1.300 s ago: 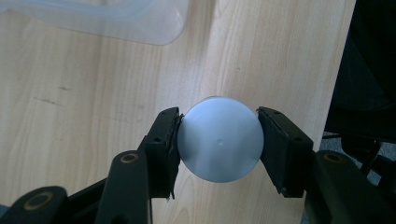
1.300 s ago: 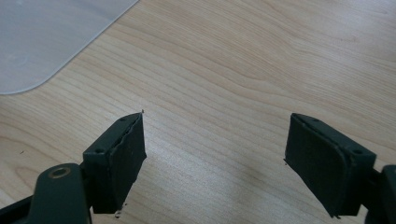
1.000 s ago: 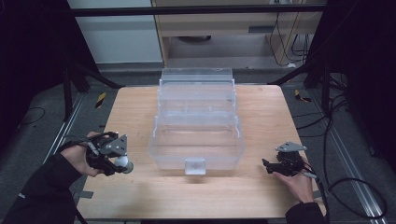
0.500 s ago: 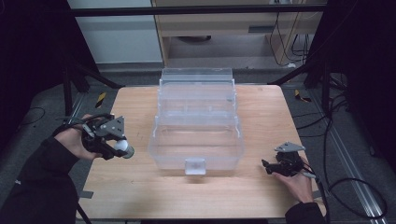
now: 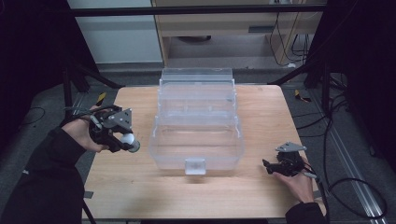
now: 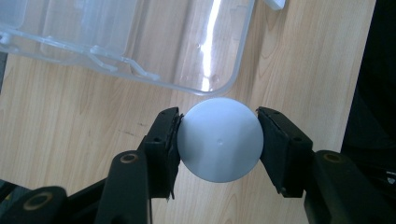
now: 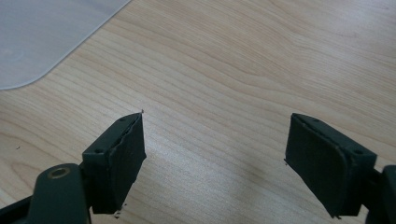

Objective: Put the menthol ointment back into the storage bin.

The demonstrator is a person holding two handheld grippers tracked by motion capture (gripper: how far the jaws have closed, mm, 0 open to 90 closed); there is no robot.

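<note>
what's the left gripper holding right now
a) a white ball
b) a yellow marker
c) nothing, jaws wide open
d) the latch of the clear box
a: in the left gripper view the left gripper has both black pads pressed against the sides of a white ball, above the wooden table and next to the clear plastic box.
</note>
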